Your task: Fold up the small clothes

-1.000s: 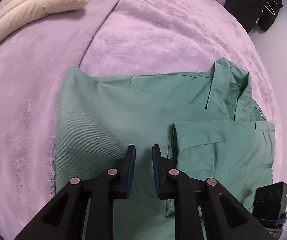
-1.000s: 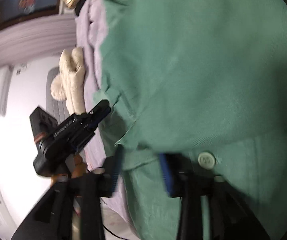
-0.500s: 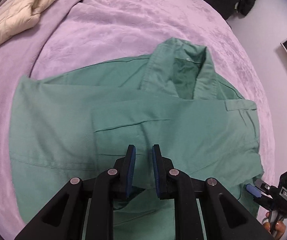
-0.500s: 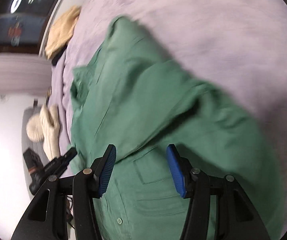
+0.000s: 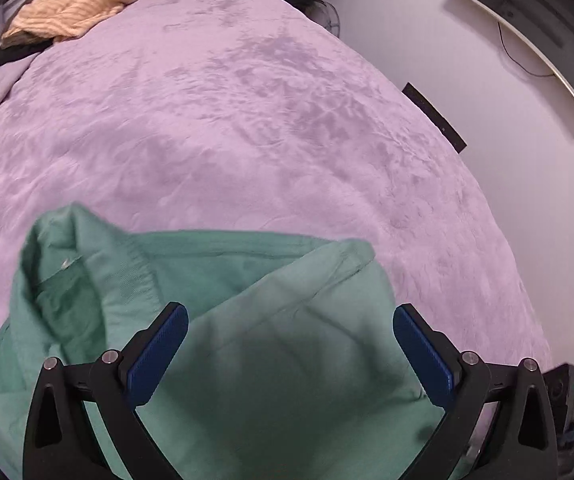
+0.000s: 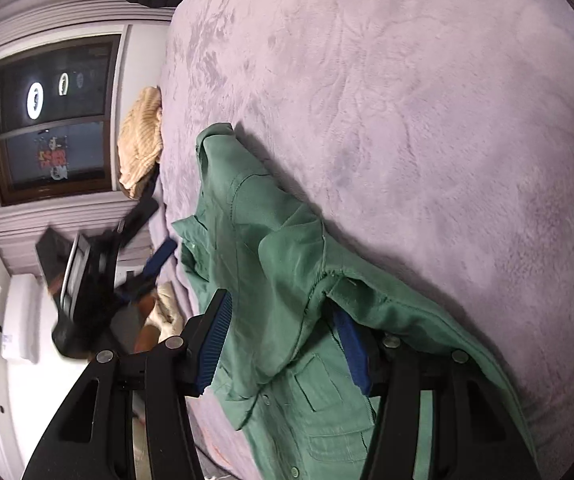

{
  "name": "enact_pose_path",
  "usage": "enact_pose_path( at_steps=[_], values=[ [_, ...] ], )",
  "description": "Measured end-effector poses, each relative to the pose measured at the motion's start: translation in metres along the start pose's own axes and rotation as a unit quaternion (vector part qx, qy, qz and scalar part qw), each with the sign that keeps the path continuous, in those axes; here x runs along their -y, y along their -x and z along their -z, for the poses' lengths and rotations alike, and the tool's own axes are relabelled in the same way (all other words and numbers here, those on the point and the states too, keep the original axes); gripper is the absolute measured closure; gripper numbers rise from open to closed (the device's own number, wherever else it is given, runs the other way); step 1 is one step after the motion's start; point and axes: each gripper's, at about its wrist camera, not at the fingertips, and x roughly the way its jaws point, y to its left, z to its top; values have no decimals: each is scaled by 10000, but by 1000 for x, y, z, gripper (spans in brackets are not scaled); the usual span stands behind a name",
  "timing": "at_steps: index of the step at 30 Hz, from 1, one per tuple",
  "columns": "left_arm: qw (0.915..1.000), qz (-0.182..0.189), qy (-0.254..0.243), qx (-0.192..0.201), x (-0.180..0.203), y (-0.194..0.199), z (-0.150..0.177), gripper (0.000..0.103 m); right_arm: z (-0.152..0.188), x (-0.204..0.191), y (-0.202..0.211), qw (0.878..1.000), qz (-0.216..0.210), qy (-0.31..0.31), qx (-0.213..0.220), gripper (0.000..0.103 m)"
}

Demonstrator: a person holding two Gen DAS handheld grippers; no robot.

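Green shirt (image 5: 255,360) lies partly folded on the bed (image 5: 287,140), near its front edge, collar to the left in the left wrist view. Left gripper (image 5: 291,354) hovers over the folded-in part w/ jaws wide; they've just been opening, cloth is below them, pads not pressing it. Right gripper (image 6: 287,344) has jaws approx half apart w/ a raised fold of shirt between them; one pad is hidden under cloth, so can't tell if it's gripping. Beige knit (image 5: 75,4) sits at the bed's far corner.
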Motion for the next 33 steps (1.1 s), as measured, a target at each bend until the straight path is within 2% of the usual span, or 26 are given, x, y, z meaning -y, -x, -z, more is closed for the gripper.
enact_pose_path(
  at_steps=[2,3,4,5,6,7,8,9,14,16,20,21,22,26,28,30,33],
  values=[
    [9998,68,-70,-168,15,-22,-17,1,-3,2,-3,9997,-205,-107,-23,46],
    [9995,111,-89,-288,22,-34,-26,6,-5,2,-5,9995,-266,-168,-24,46],
    [9988,96,-135,-454,29,-48,-33,20,-8,3,-7,9993,-286,-222,-19,46],
    [9977,14,-182,-658,34,-62,-37,28,-11,5,-9,9991,-301,-282,-29,48],
    [9960,-98,-222,-860,39,-74,-40,47,-14,7,-12,9989,-311,-346,-53,55],
    [9944,-227,-320,-983,43,-84,-41,77,-17,8,-14,9989,-304,-363,-58,63],
    [9937,-191,-397,-1035,46,-89,-41,89,-20,8,-13,9992,-217,-338,-39,92],
    [9940,-132,-375,-1014,47,-89,-41,89,-22,7,-9,9996,-53,-273,12,98],
    [9989,441,-60,-137,38,-35,-39,92,-22,-19,18,9973,184,498,507,101],
    [9985,546,3,-16,33,-23,-39,92,-16,-22,19,9951,407,698,578,101],
    [9997,233,-54,-71,27,-41,-43,92,-19,1,15,9934,779,564,627,101],
    [9998,188,16,-70,23,-50,-45,93,-20,11,14,9940,785,474,599,101],
    [9999,61,97,-26,19,-57,-47,98,-20,16,15,9945,748,434,583,101],
    [9981,-325,526,-40,0,-80,-54,99,-16,19,22,9946,690,526,562,101],
    [9962,-493,719,28,-8,-72,-53,98,-15,22,28,9962,608,401,484,101],
    [9957,-422,798,191,-12,-52,-53,98,-18,24,33,9981,456,259,335,99],
    [9980,-223,498,303,-3,-20,-50,98,-16,22,53,9985,360,285,296,95]
  ],
)
